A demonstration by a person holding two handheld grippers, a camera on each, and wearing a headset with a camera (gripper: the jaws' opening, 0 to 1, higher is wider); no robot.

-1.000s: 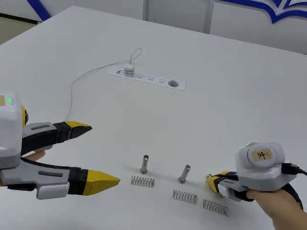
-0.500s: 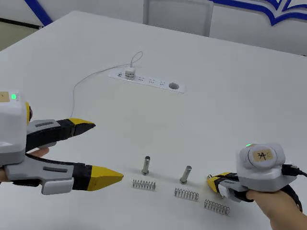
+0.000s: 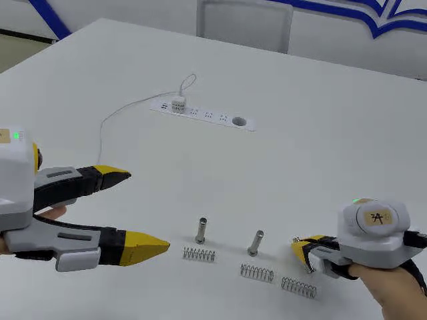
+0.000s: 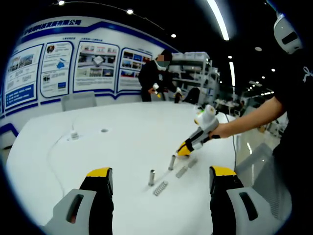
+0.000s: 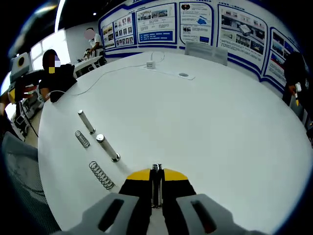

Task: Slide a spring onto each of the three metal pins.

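While my right gripper (image 3: pixel 304 249) pinched one metal pin (image 5: pixel 155 188) between its closed jaws, my left gripper (image 3: pixel 137 212) hung with jaws spread wide, holding nothing.

Between the two grippers, the left-hand pin (image 3: pixel 201 229) and the middle pin (image 3: pixel 256 242) stood upright on the white table (image 3: pixel 320 133), with the first spring (image 3: pixel 199 254) and the second spring (image 3: pixel 257 273) lying just in front of them. The third spring (image 3: pixel 298 287) lay just beside my right gripper's tips. A power strip (image 3: pixel 203 114) and its cable (image 3: pixel 123 105) lay well beyond.
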